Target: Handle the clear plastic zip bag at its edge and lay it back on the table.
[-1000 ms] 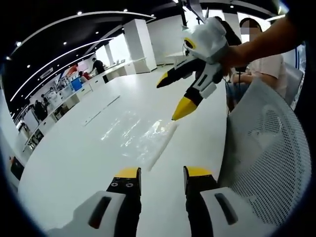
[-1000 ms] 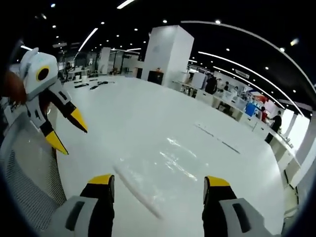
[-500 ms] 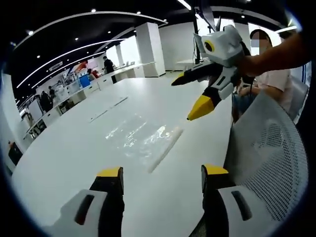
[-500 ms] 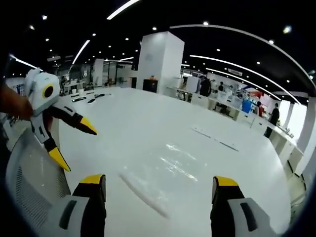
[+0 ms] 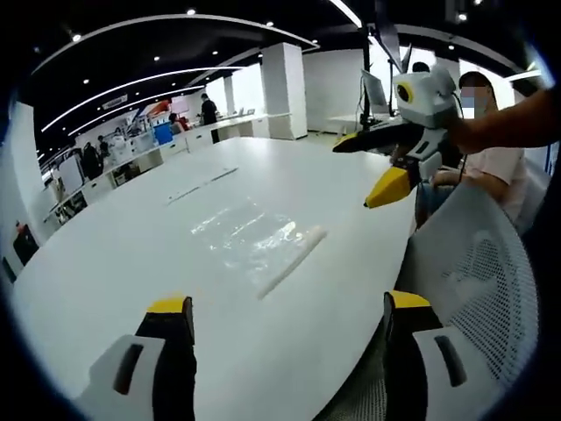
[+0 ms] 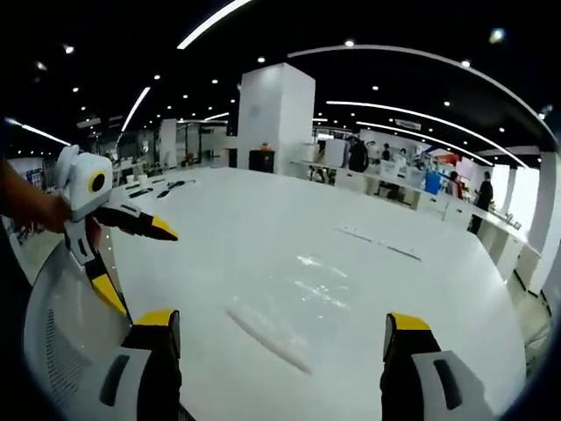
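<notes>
The clear plastic zip bag [image 5: 256, 242] lies flat on the white table [image 5: 114, 263], its thicker zip edge toward the table's near side. My left gripper [image 5: 289, 305] stands open and wide, short of the bag, holding nothing. My right gripper [image 5: 352, 175] hangs in the air at the upper right, open, above and to the side of the bag. In the right gripper view the bag [image 6: 294, 311] lies ahead of my open right gripper [image 6: 280, 323], and my left gripper [image 6: 147, 272] floats at the left, held by a hand.
A white mesh chair back [image 5: 478, 289] stands against the table edge at the right, and the chair [image 6: 57, 329] also appears at the left. A person [image 5: 495, 162] sits behind it. Two thin dark strips [image 5: 203, 182] lie farther out on the table. Desks and people fill the background.
Both grippers have drawn back from the bag and the left jaws have spread from narrow to wide. The bag has stayed flat on the table.
</notes>
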